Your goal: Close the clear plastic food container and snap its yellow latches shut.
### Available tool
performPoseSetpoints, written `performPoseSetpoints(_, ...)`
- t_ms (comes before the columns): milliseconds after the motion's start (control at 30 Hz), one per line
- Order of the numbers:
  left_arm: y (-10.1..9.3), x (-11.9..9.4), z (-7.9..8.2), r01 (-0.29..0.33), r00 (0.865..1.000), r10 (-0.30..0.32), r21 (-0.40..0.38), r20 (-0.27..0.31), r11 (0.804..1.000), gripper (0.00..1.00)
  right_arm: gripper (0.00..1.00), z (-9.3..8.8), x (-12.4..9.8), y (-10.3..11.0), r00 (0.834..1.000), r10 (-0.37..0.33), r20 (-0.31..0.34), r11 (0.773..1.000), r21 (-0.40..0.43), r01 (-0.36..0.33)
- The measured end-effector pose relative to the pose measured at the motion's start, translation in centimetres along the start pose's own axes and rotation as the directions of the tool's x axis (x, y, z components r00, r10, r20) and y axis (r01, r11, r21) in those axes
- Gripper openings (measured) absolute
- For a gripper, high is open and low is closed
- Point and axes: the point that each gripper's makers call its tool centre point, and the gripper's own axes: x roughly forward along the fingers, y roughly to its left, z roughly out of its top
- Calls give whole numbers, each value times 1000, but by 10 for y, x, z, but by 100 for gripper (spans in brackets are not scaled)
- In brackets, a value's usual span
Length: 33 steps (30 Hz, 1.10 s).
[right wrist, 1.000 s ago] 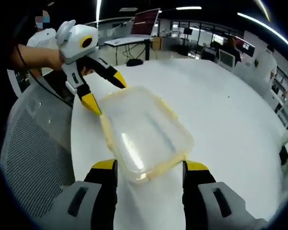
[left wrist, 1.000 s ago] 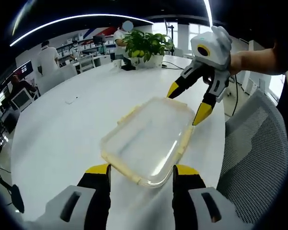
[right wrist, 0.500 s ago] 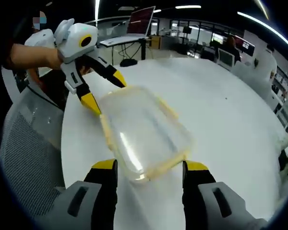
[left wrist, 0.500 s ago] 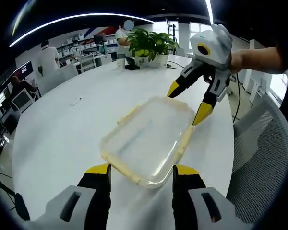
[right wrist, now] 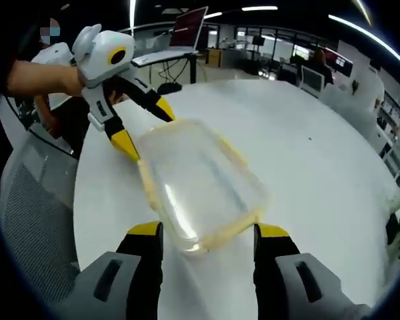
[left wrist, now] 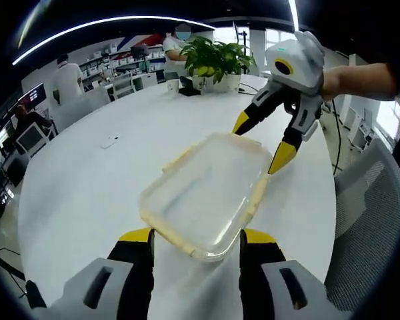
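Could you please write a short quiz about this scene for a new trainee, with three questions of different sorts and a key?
1. True or false: the clear plastic food container with yellow latches lies between the yellow-tipped fingers of both grippers.
2. Multiple choice: what stands at the far edge of the round white table in the left gripper view? A) a green potted plant B) a red kettle C) a stack of books
3. Fill in: in the right gripper view, the left gripper is held by a person's ____.

Key:
1. True. The left gripper brackets one short end and the right gripper the other.
2. A, the green potted plant.
3. hand
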Motion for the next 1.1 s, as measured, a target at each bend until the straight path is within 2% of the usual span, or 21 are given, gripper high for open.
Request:
performPoseSetpoints(433,4,2,2,-6,1000,6,-13,-8,1000,46,51,1,2,-4,1000,-10,-3,1000,9,10)
performPoseSetpoints(633,3,-4,10,-14,1000,15,-36,26,999,49,54,-2,-3,4,1000,-19,-1,1000,7,19)
performPoseSetpoints(1100,-15,-33,1,-31,997,37,-98,65,995,60,63,-6,-31,27,992,-91,88,993,88,84)
